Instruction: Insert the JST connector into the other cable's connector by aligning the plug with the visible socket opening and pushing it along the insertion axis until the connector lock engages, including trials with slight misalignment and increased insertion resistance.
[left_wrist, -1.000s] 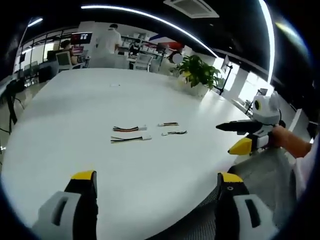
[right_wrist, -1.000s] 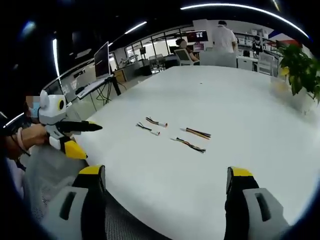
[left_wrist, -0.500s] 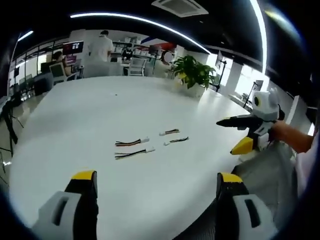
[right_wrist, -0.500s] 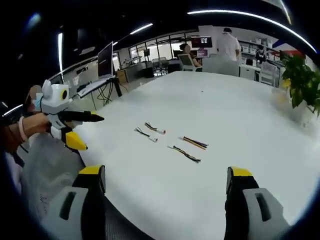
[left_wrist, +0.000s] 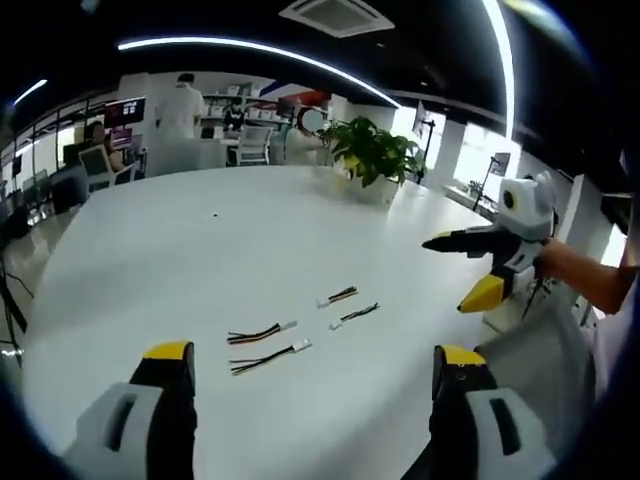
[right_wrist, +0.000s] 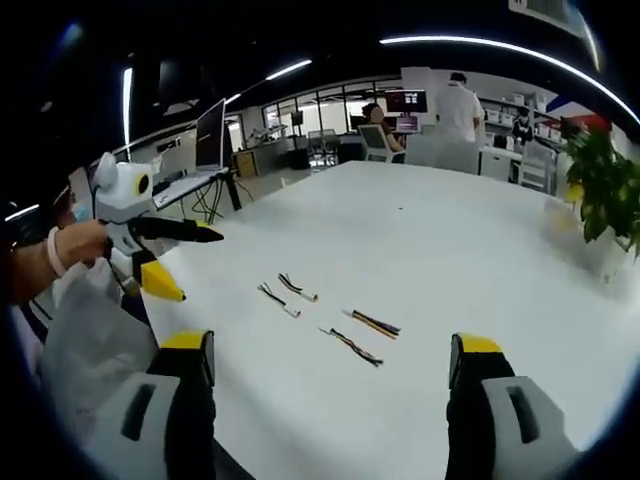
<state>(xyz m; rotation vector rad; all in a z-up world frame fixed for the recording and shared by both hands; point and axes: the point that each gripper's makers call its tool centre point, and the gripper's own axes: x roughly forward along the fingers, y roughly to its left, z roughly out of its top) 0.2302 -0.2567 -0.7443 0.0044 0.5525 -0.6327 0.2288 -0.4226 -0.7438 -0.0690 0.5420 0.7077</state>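
Left gripper view: the left gripper (left_wrist: 312, 385) rises from the bottom edge with its two grey, yellow-tipped fingers (left_wrist: 168, 372) spread wide and nothing between them; their bases are cut off by the frame. Beyond them on the smooth white surface (left_wrist: 180, 260) lie four short cables, too small to tell plug from socket. Toward the left are two longer cables (left_wrist: 262, 333) with multicoloured wires and white connector ends, one just behind the other. A little to the right lie two shorter cables (left_wrist: 342, 296), also white-tipped, near each other but apart. At the right edge the right gripper (left_wrist: 468, 268) comes in, held by a hand (left_wrist: 560, 265) whose arm is cut off; one dark finger and one yellow-tipped finger stand well apart, empty. A leafy potted plant (left_wrist: 372, 152) stands at the far side of the surface.

Compared with half a second ago, the cables sit lower and nearer in this view, and the whole scene has shifted with them, so the camera has moved.

Right gripper view: at the left the left gripper (right_wrist: 178, 262) shows, gripped by a hand (right_wrist: 75, 245), fingers parted and empty. The shorter cables (right_wrist: 283, 292) lie left of the longer cables (right_wrist: 362, 334), all on the surface (right_wrist: 450, 240). The right gripper (right_wrist: 330, 385) has its own fingers (right_wrist: 478, 372) wide apart, holding nothing. The plant (right_wrist: 600, 180) is blurred at the right edge.
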